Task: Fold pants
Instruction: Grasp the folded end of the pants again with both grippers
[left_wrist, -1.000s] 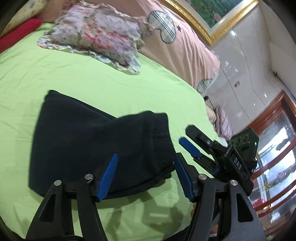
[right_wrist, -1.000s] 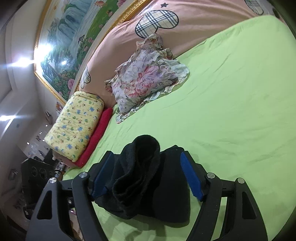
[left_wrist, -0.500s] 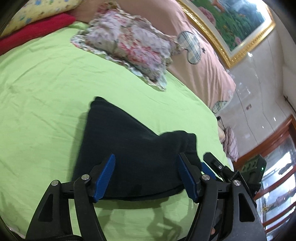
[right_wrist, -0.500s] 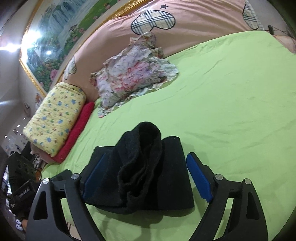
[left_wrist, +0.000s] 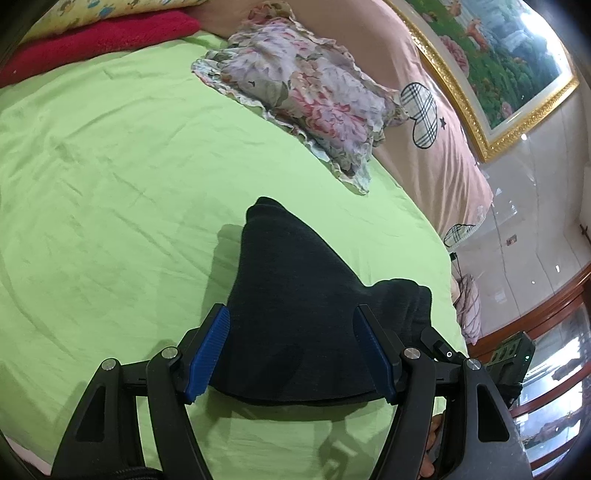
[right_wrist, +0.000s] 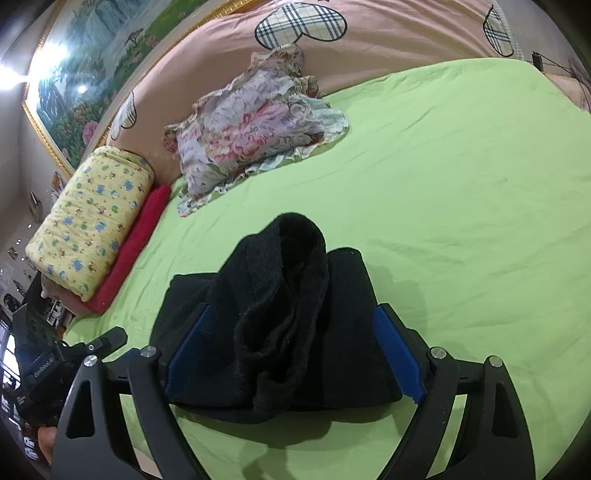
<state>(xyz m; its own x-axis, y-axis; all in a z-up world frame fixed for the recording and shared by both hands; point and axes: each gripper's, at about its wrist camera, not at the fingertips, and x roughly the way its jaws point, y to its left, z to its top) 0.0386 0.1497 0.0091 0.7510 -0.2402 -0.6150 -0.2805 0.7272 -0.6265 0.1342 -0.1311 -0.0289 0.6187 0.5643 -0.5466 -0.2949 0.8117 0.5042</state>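
The black pants lie folded into a thick bundle on the green bed sheet. In the right wrist view the pants show a raised, rolled fold on top. My left gripper is open, its blue pads on either side of the bundle's near edge, not clamped. My right gripper is open too, straddling the bundle from the other side. Part of the right gripper shows behind the pants in the left wrist view, and the left gripper shows at lower left in the right wrist view.
A floral pillow lies at the head of the bed against a pink headboard cover. A yellow patterned bolster and a red towel lie at the bed's side. The bed edge is just beyond the pants.
Both grippers have drawn back and risen slightly, staying open. The pants lie still in their folded bundle.
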